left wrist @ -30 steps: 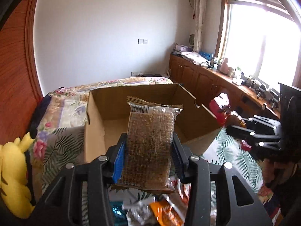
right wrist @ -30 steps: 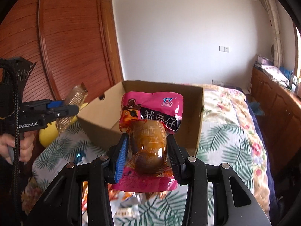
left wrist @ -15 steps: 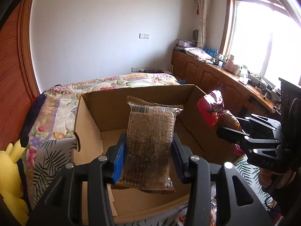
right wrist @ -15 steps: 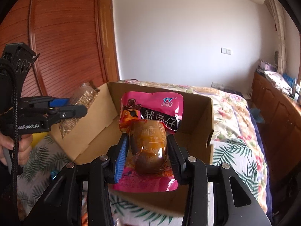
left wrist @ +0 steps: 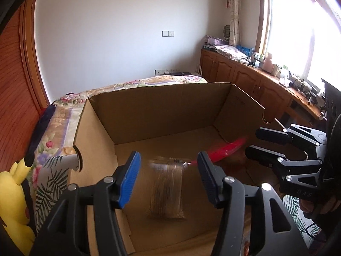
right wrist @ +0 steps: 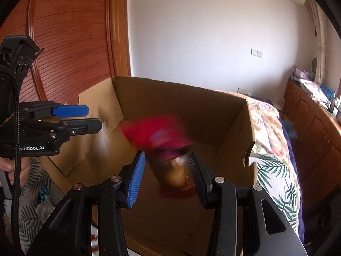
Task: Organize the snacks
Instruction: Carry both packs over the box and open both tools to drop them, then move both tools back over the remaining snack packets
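- Left wrist view: our left gripper (left wrist: 168, 177) has just been opening and now stands wide over the cardboard box (left wrist: 162, 111). The clear grain bar packet (left wrist: 167, 188) is blurred and free of the pads, dropping to the box floor. We count this one as delivered.
- Right wrist view: our right gripper (right wrist: 167, 175) has just been widening too. The pink snack pouch (right wrist: 168, 149) blurs between its pads, slipping into the box. Whether more snacks remain outside, we cannot tell.

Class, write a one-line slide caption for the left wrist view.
Left gripper, fingers just opened, drops a clear snack pack into the cardboard box.
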